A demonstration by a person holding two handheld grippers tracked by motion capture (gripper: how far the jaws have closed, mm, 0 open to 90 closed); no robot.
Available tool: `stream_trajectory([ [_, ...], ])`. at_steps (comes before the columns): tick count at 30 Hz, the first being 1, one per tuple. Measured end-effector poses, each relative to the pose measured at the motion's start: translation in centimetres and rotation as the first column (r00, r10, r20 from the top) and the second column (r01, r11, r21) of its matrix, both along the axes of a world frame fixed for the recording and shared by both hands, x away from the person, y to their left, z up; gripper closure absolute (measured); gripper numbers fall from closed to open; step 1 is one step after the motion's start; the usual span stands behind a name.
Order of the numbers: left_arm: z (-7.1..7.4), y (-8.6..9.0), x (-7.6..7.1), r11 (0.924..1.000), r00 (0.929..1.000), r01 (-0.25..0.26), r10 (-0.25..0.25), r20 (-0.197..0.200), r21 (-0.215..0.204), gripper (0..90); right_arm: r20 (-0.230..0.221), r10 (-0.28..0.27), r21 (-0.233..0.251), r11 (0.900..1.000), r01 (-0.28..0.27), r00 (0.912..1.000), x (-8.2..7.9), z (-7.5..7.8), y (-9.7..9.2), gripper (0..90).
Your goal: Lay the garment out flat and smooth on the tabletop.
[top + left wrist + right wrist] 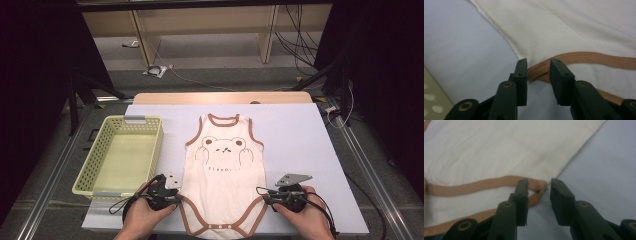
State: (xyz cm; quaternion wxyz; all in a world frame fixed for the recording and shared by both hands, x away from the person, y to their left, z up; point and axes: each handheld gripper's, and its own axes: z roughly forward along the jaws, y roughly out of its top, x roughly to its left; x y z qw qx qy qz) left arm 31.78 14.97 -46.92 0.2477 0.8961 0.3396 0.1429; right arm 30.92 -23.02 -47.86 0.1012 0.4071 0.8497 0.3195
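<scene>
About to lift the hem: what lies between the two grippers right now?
In the high view, the lower part of the bodysuit spans the stretch between the left gripper and right gripper; nothing else lies there.

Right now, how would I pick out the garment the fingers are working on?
On the white table cover, right of the yellow basket, lies a cream baby bodysuit. It alone carries a bear print and brown trim.

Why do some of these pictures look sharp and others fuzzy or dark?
High view: the bodysuit and table are evenly lit, the room's edges black. Left gripper view: brown trim fairly sharp, near fingers soft. Right gripper view: cloth soft, faint shadow under the fingers.
</scene>
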Motion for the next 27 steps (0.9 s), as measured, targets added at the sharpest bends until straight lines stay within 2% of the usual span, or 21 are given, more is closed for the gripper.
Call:
stream_trajectory([
  [1,-0.1,0.0,0.0,0.9999,1.0000,-0.007,0.007,0.004,0.009,64.2,0.005,0.005,-0.008,1.0000,-0.005,1.0000,0.0,-0.1,0.0,69.2],
  [2,-0.5,-0.2,0.1,0.9994,0.9999,-0.015,0.015,-0.004,0.033,61.4,0.007,0.001,-0.016,0.9999,-0.001,1.0000,0.1,0.0,0.0,75.4],
  [3,-0.5,-0.2,0.1,0.9994,0.9999,-0.015,0.015,-0.004,0.033,62.9,0.007,0.001,-0.016,0.9999,-0.001,1.0000,0.1,0.0,0.0,75.4],
  [4,-0.5,-0.2,0.1,0.9997,0.9998,-0.017,0.017,-0.013,0.019,62.9,0.006,0.003,-0.020,0.9998,-0.003,1.0000,0.1,0.0,-0.1,79.8],
  [5,-0.5,-0.2,0.2,0.9996,0.9997,-0.017,0.018,-0.018,0.022,65.8,-0.010,0.004,-0.005,1.0000,-0.004,0.9999,0.1,-0.1,-0.1,86.9],
  [6,-0.5,-0.2,0.2,0.9997,0.9995,-0.016,0.016,-0.026,0.021,68.4,-0.017,0.003,-0.003,1.0000,-0.003,0.9998,0.1,0.0,-0.1,88.3],
  [7,-0.5,-0.2,0.3,0.9998,0.9992,-0.014,0.015,-0.038,0.016,68.4,-0.017,0.003,-0.003,1.0000,-0.003,0.9998,0.1,0.0,-0.1,88.3],
  [9,-0.4,-0.3,0.3,0.9999,0.9982,-0.010,0.010,-0.059,0.009,74.6,-0.025,0.001,-0.017,0.9998,-0.001,0.9997,0.2,0.1,-0.1,88.9],
  [12,-0.3,-0.4,0.3,0.9998,0.9964,-0.018,0.019,-0.083,0.008,85.9,-0.050,-0.015,-0.013,0.9998,0.014,0.9987,0.1,0.3,-0.2,89.1],
  [13,-0.3,-0.4,0.3,0.9998,0.9964,-0.018,0.019,-0.083,0.008,87.2,-0.050,-0.015,-0.013,0.9998,0.014,0.9987,0.1,0.3,-0.2,89.1],
  [18,-0.1,0.3,0.2,0.9991,0.9936,-0.039,0.038,-0.106,-0.013,88.6,-0.070,-0.018,-0.002,0.9998,0.018,0.9974,-0.3,0.6,-0.4,89.1],
  [27,0.2,0.6,-0.4,0.9995,0.9935,-0.030,0.029,-0.110,-0.006,88.6,-0.095,-0.018,-0.006,0.9998,0.017,0.9953,-0.6,0.8,-0.6,89.1],
])
